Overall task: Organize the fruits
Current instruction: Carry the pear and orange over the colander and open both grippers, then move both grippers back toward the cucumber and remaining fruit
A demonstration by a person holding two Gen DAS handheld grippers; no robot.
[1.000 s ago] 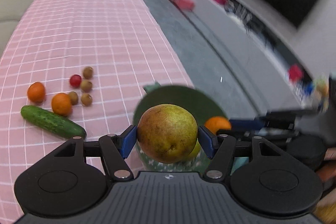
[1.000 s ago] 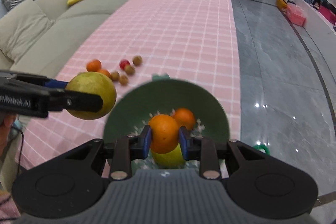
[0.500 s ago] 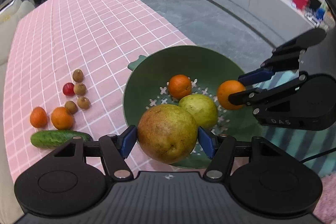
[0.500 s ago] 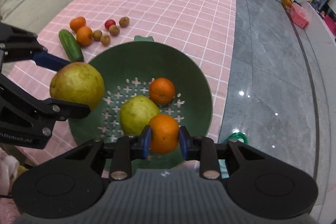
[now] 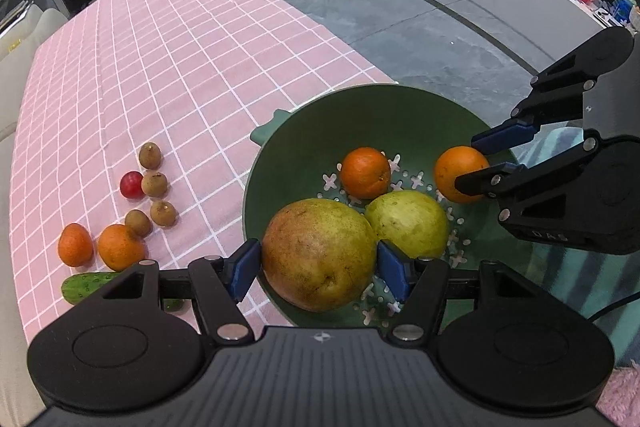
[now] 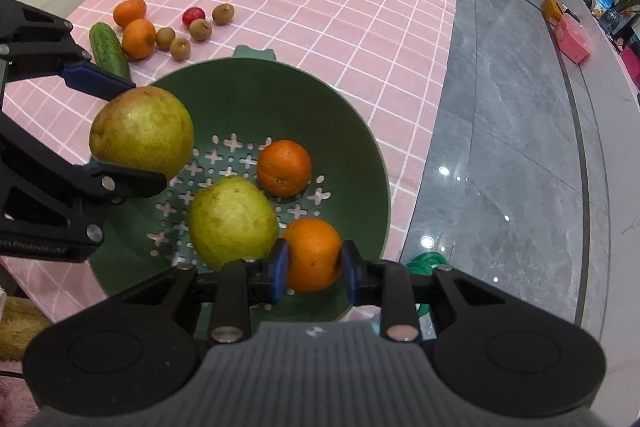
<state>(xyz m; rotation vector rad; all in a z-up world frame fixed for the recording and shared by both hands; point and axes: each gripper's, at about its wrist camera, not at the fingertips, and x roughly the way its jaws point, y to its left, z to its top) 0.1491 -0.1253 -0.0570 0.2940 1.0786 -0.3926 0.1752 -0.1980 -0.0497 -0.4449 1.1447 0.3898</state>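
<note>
Loose fruit sits on the pink checked tablecloth (image 5: 192, 67) – smooth mandarins, fuzzy brown balls. The left gripper (image 5: 320, 265) pinches a speckled, russet-blushed pear (image 5: 318, 253) over the green perforated plastic colander (image 6: 280, 95); the right gripper (image 6: 314, 269) pinches a dimpled orange mandarin (image 6: 312, 253) – also above it.

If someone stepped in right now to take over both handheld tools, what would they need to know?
Left tool: shut on a large pear, over the green colander.
Right tool: shut on an orange, also over the colander.
Done: one orange and a green pear already lie in the colander.
Left: release both held fruits there. On the pink cloth remain two oranges, a small red fruit, four small brown fruits and a cucumber.
</note>
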